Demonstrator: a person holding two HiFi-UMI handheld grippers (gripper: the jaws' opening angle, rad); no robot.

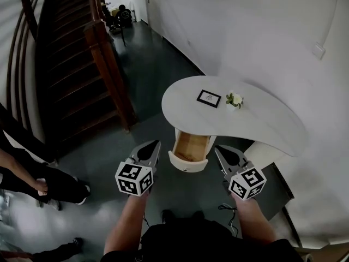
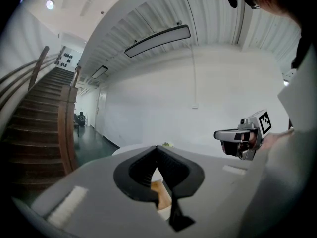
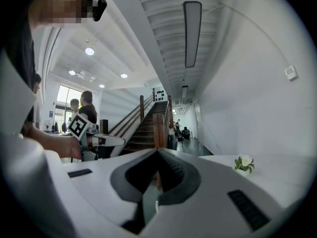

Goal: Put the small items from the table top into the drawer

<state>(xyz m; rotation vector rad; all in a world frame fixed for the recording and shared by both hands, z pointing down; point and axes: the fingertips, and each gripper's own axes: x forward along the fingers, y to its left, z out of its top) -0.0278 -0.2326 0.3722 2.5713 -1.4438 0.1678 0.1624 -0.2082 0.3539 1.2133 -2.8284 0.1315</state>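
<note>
The flower pot (image 1: 234,100) sits up-frame of the right tongs (image 1: 222,153), farther from the left tongs (image 1: 154,147); both are closed and empty.

A hallway or lobby of a large building is shown: a dark wooden staircase (image 1: 60,64) at upper left, a glossy dark floor (image 1: 155,64), white walls (image 1: 245,31), ceiling light strips (image 3: 192,31), a curved worktop (image 1: 262,121) against the wall, people (image 1: 123,15) seated at the far end.
</note>
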